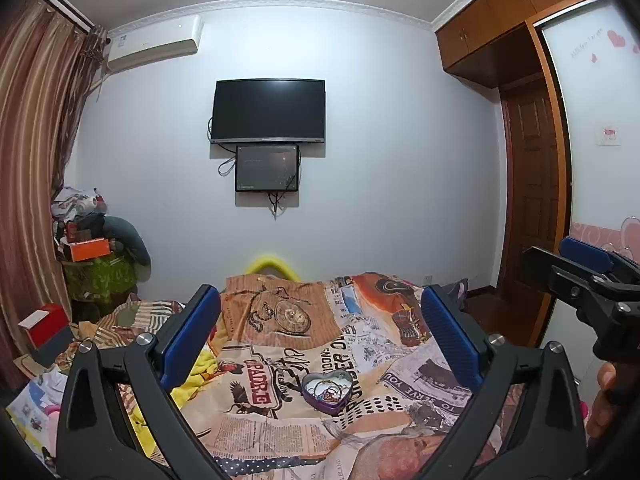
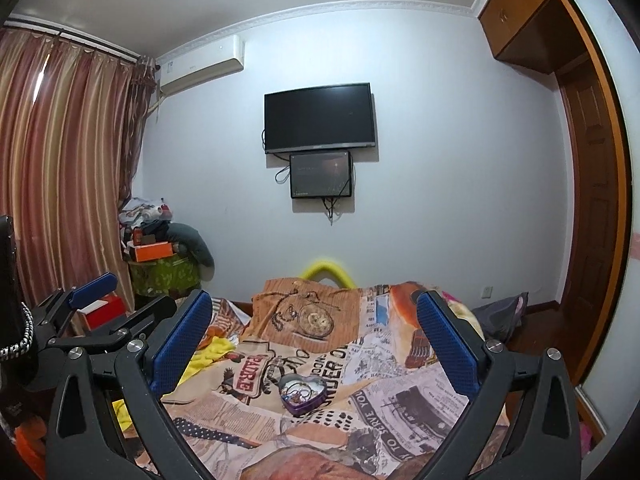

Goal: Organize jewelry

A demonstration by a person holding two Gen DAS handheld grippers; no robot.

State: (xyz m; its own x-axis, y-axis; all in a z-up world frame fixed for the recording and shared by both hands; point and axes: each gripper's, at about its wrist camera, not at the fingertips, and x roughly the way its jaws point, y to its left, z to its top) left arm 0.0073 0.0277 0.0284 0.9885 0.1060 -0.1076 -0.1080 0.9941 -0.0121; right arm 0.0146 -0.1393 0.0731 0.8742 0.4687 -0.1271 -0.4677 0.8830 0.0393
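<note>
A heart-shaped tin (image 2: pixel 303 395) holding tangled jewelry (image 2: pixel 298 393) is seen resting on the patterned bedspread (image 2: pixel 360 364) between the widely parted blue pads of the right gripper (image 2: pixel 316 344), while the left gripper (image 2: pixel 120 300) is held at the left edge, with nothing gripped.

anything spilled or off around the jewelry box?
Nothing spilled. The heart-shaped tin sits open and upright on the printed bedspread, jewelry tangled inside; no lid in view. Left gripper and right gripper are open, holding nothing.
</note>
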